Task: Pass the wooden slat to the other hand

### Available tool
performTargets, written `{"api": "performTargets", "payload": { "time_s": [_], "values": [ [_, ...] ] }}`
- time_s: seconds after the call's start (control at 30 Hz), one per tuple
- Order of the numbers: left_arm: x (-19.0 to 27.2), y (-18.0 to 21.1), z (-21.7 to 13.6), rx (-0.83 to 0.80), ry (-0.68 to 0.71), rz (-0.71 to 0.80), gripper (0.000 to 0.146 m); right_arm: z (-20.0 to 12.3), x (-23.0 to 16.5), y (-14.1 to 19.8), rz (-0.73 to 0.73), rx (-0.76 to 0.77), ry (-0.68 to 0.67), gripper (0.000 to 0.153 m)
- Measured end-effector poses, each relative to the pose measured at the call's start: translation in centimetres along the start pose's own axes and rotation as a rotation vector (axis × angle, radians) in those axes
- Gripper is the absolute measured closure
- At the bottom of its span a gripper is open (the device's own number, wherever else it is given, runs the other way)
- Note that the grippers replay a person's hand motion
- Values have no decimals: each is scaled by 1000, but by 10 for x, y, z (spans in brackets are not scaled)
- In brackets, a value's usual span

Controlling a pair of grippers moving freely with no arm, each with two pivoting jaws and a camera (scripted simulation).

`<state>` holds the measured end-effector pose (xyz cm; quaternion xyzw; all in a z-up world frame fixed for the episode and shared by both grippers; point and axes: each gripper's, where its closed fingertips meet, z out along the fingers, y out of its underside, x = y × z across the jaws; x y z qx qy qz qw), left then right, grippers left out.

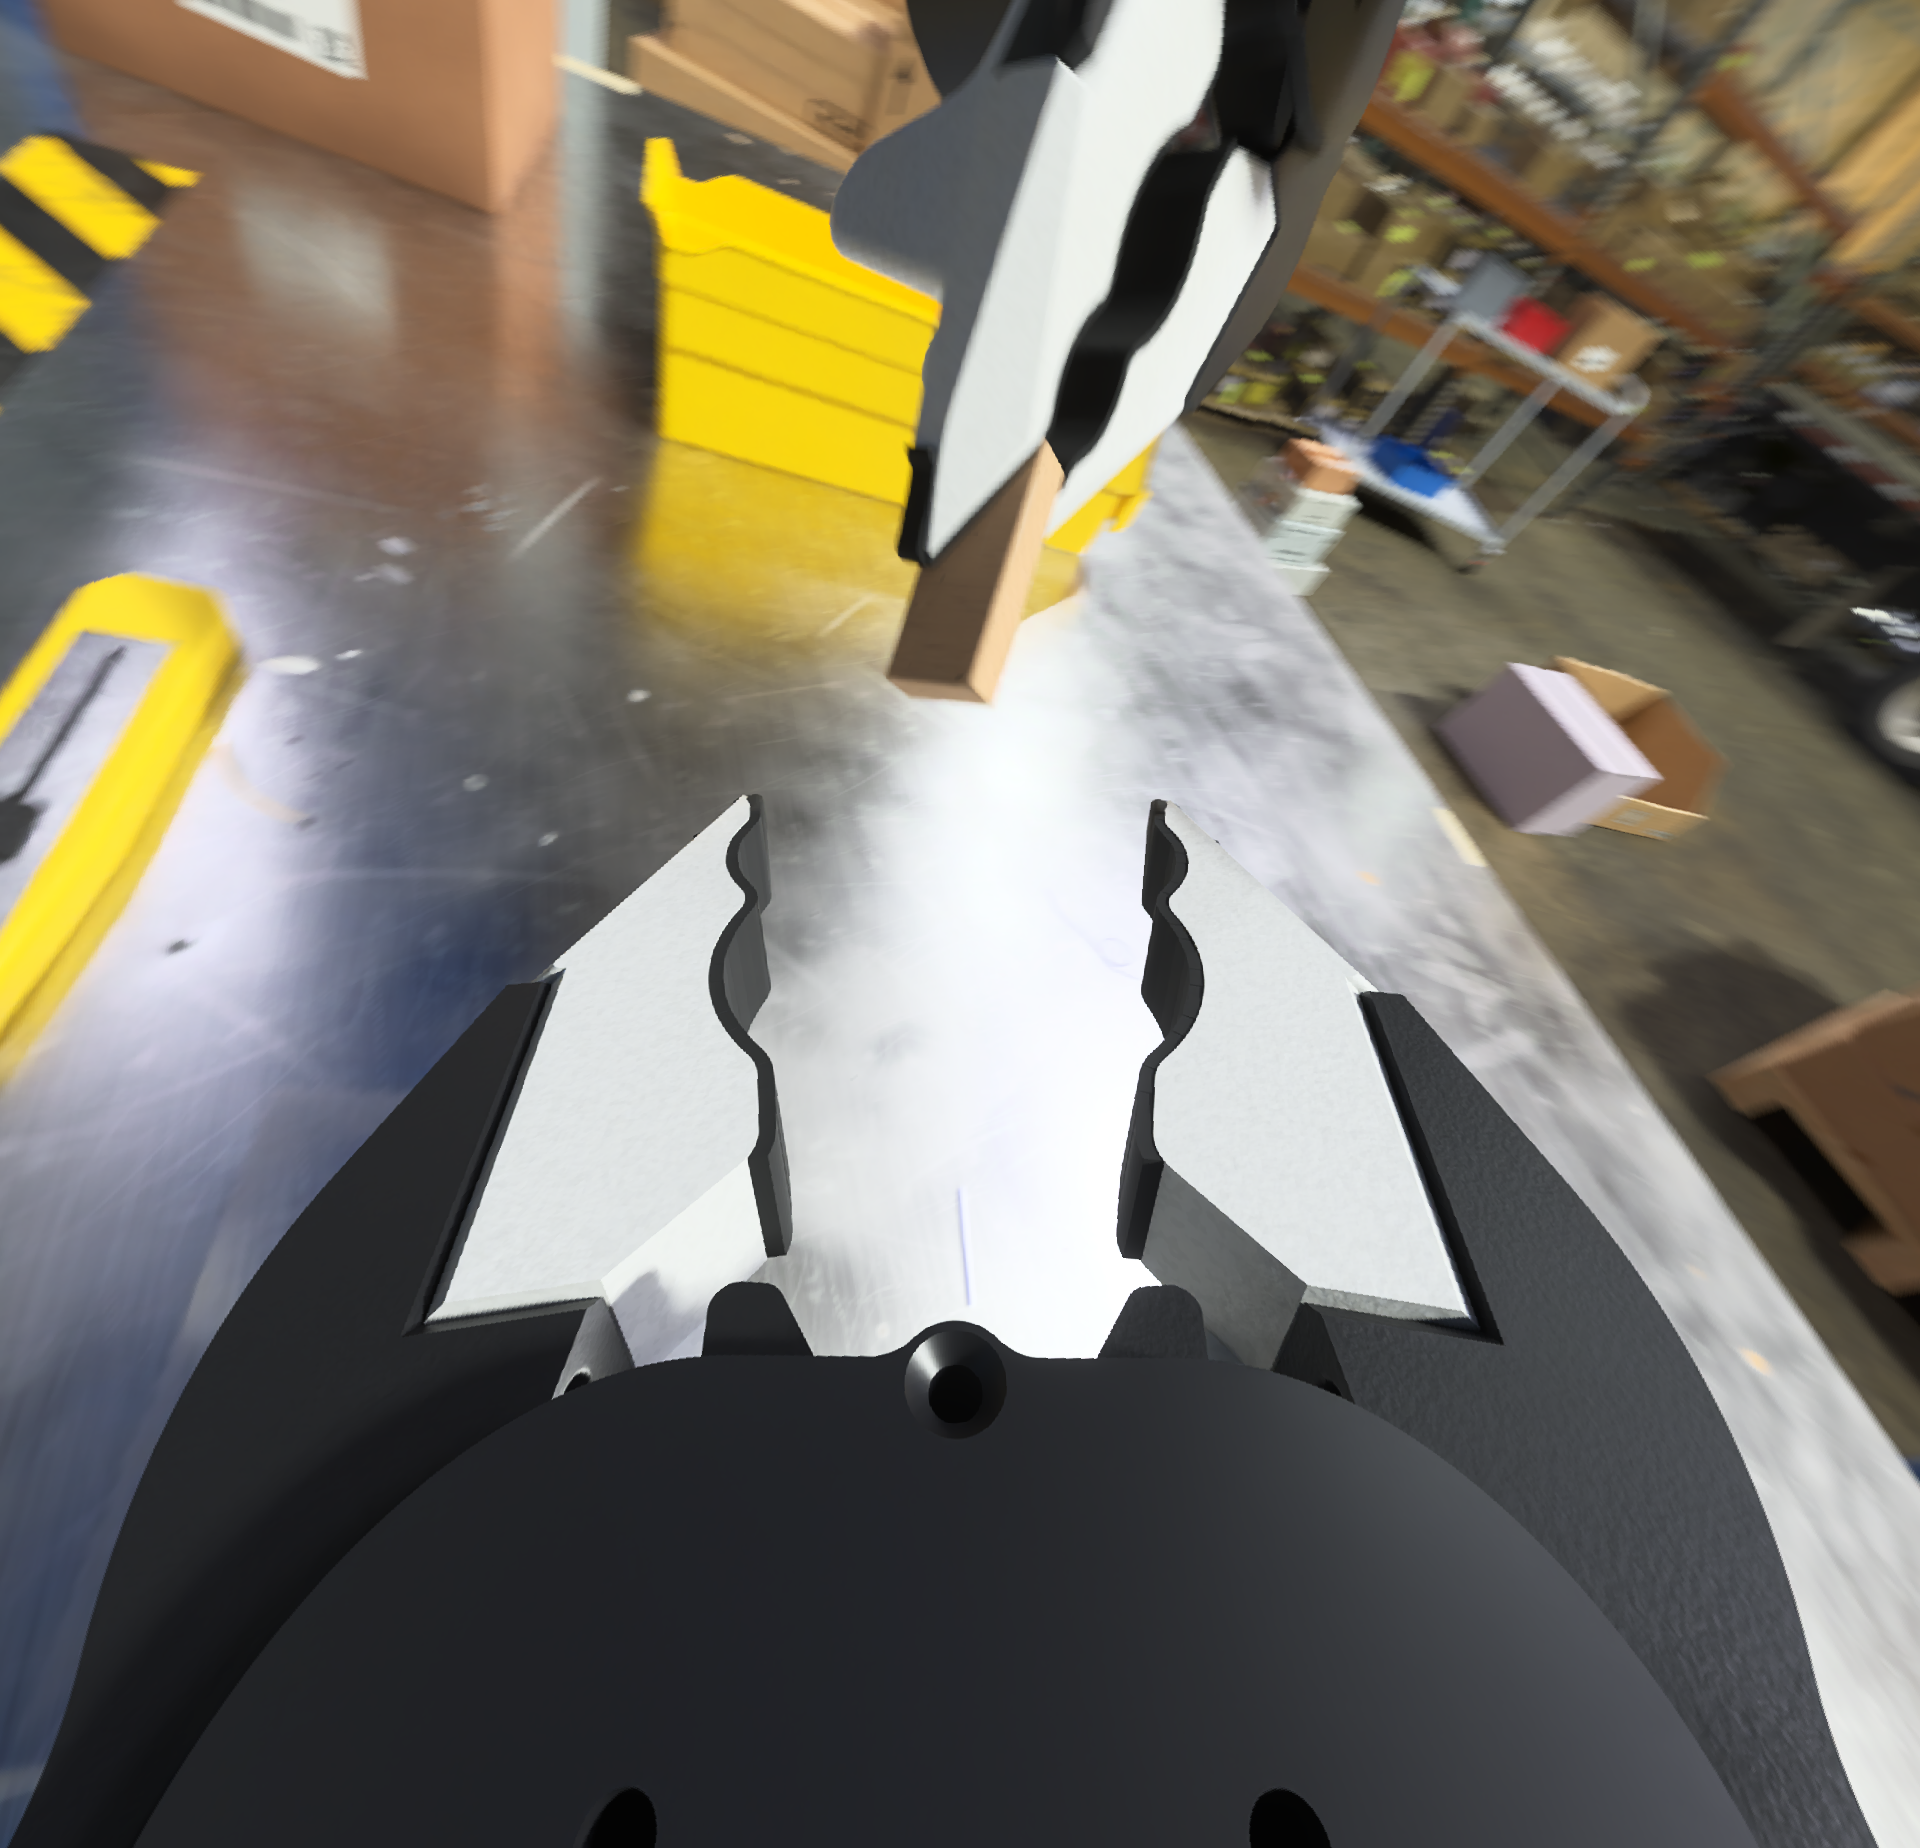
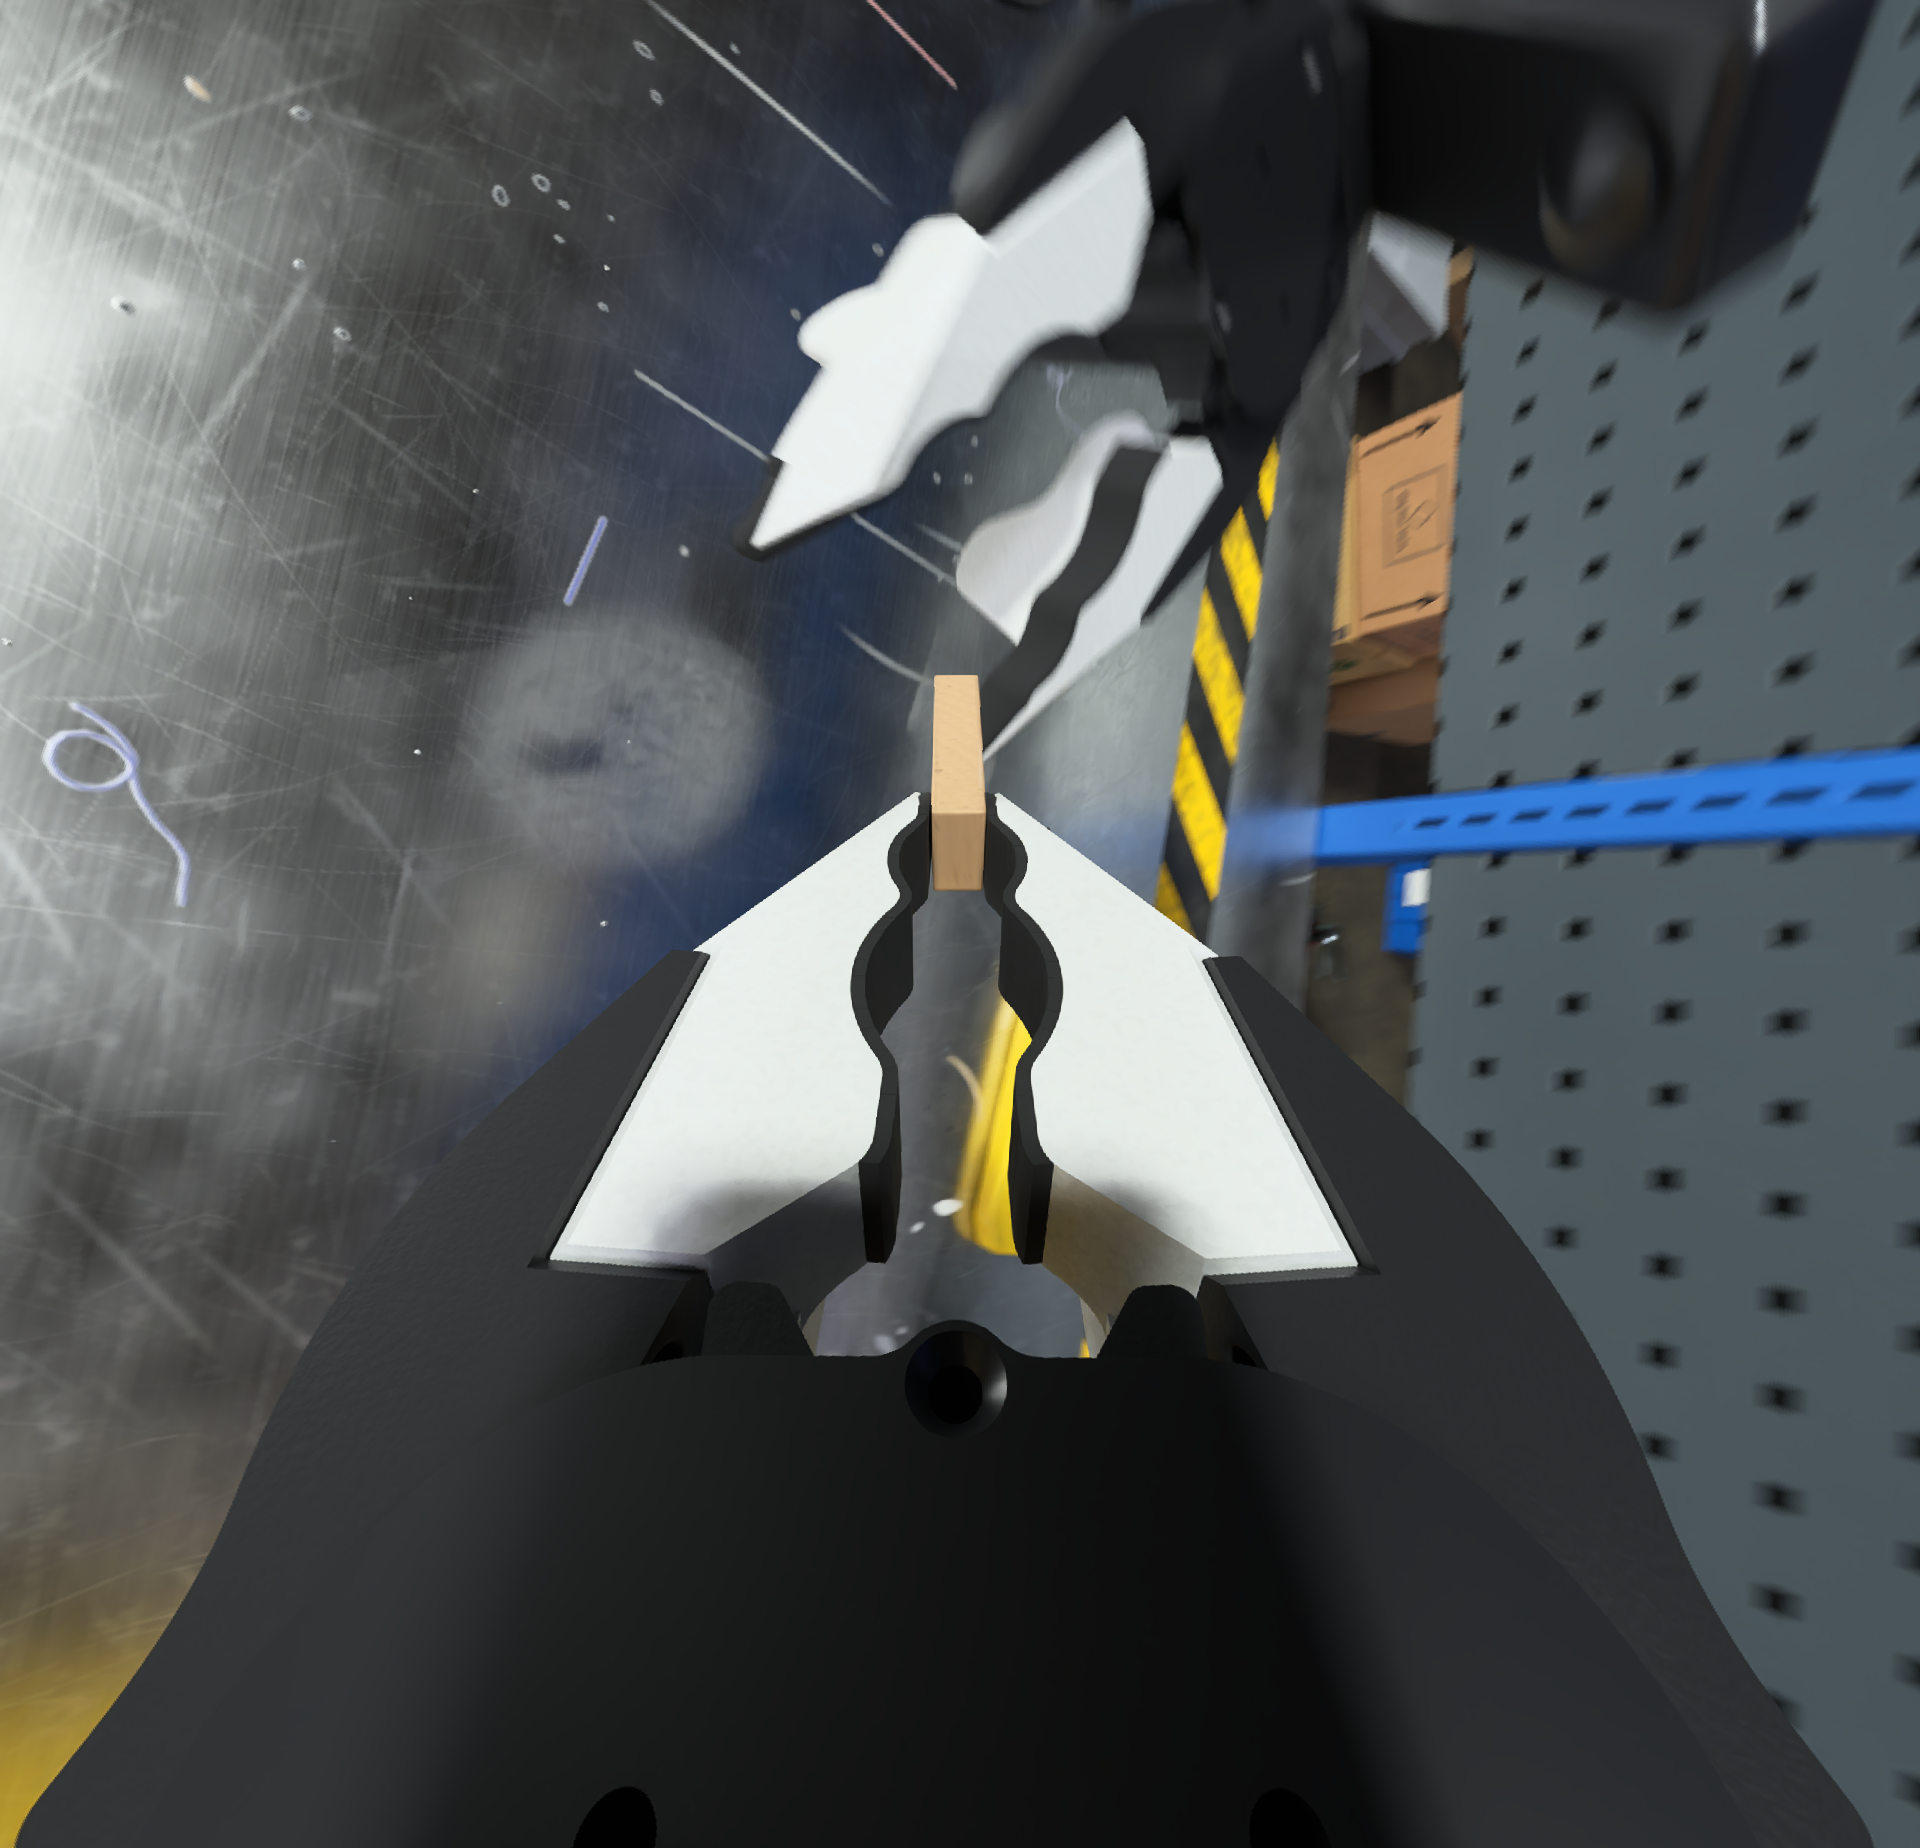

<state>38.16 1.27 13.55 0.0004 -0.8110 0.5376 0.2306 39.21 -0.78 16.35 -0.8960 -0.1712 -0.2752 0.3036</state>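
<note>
The wooden slat (image 2: 957,782) is a short light-tan strip. My right gripper (image 2: 957,811) is shut on it near its fingertips, and the slat sticks out forward. In the left wrist view the slat (image 1: 971,593) hangs down from the right gripper (image 1: 997,510), which comes in from the top. My left gripper (image 1: 954,811) is open and empty, a little below and in front of the slat's free end, apart from it. In the right wrist view the left gripper (image 2: 894,572) shows open beyond the slat's tip.
A scratched metal table (image 1: 436,655) lies below. Yellow bins (image 1: 790,364) and a cardboard box (image 1: 343,42) stand at its far side. A yellow frame (image 1: 94,759) lies at left. A grey pegboard (image 2: 1683,1071) with a blue rail (image 2: 1610,811) stands at right.
</note>
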Motion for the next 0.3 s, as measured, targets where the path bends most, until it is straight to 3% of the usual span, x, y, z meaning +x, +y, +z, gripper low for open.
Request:
{"api": "performTargets", "payload": {
  "time_s": [0.1, 0.3],
  "values": [
    [-10, 14, -1, -36, -174, 16, 72, 8, 6, 23, 193, -11, -86, 144],
    [-25, 59, 8, -287, -505, 83, 73, 39, -1, 48, 527, -34, -371, 144]
  ]
}}
